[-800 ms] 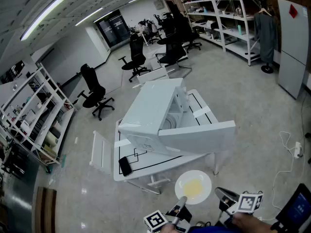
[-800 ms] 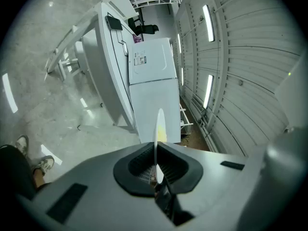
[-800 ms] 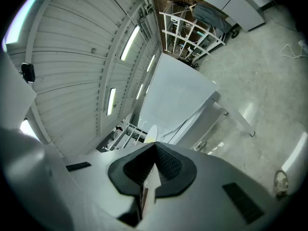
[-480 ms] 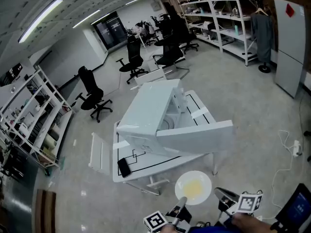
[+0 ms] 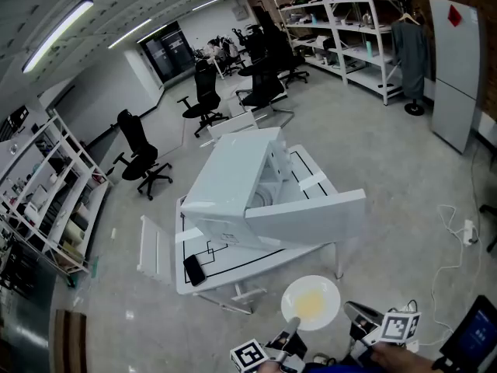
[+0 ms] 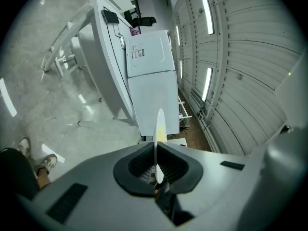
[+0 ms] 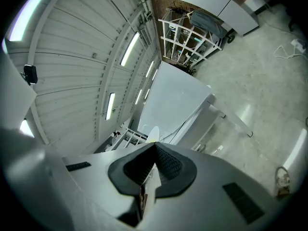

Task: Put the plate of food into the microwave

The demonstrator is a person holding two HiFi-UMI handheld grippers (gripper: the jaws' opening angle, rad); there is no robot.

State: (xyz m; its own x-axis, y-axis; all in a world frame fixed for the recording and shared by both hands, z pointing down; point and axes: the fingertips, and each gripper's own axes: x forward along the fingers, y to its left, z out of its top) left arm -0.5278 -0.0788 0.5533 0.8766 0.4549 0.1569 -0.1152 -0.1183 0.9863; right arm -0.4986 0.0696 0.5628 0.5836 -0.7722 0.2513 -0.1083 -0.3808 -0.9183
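How the plate will handle: the plate of food [image 5: 311, 302] looks thin, stiff, light and breakable, with a probably slick glazed surface. The yellow food [image 5: 309, 301] at its middle could slide if the plate tips, so a level carry seems wise.
Where to take hold: the bare rim, clear of the food. A pinch at one edge leaves the far side unsupported, so the bite should be firm.
Left gripper: the left gripper [image 5: 291, 322] has its jaws closed on the rim at the plate's 7 o'clock edge, and its own view shows the plate edge-on between them.
Right gripper: the right gripper [image 5: 359, 314] is at the plate's 4 o'clock, near but apart, its jaws pressed together with nothing between.
Plate's place: held in the air above the floor, at 6 o'clock of the table [image 5: 233, 259]. It is short of the microwave [image 5: 233, 173], whose door [image 5: 307, 217] hangs open toward the plate.
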